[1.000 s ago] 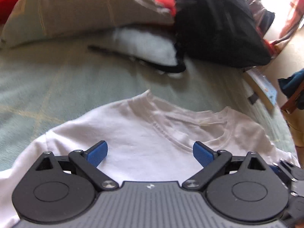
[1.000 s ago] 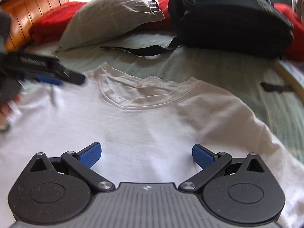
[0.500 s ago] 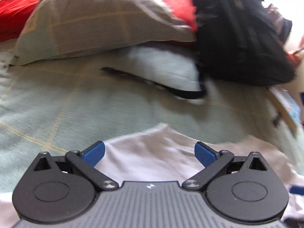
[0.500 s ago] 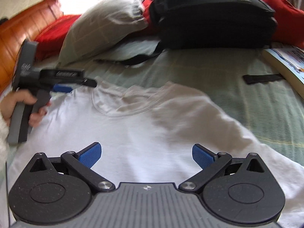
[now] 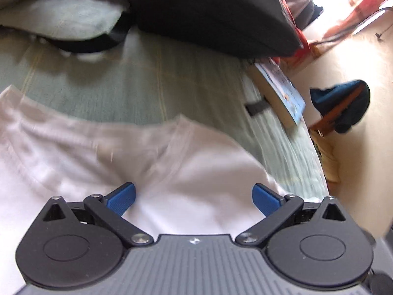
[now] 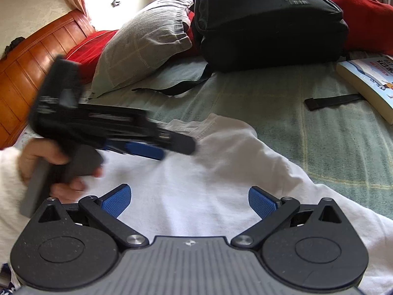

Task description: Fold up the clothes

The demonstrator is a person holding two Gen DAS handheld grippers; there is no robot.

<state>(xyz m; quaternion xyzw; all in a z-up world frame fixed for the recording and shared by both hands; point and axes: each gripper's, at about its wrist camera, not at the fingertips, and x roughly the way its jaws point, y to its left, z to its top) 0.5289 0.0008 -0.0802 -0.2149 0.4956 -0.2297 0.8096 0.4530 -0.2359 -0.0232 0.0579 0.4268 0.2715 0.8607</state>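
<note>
A white T-shirt (image 6: 208,184) lies flat on the green bedsheet (image 6: 307,127), with its collar (image 6: 203,127) toward the pillows. My right gripper (image 6: 189,200) hovers low over the shirt's chest, open, with nothing between its blue pads. A hand (image 6: 49,164) holds my left gripper (image 6: 176,146) over the shirt just left of the collar, pointing right. In the left wrist view the left gripper (image 5: 194,196) is open over the blurred white T-shirt (image 5: 73,167) near its neckline, holding nothing.
A black backpack (image 6: 265,19) and a grey pillow (image 6: 142,44) lie at the head of the bed, with a red blanket (image 6: 363,17) behind. A book (image 6: 368,83) and a black strap (image 6: 331,100) lie at the right. The wooden headboard (image 6: 29,68) stands at the left. The bed edge and floor (image 5: 356,172) are on the right.
The left gripper has swept right across the shirt from its left shoulder toward the collar. Its view now faces the bed's right edge. Both grippers stayed open.
</note>
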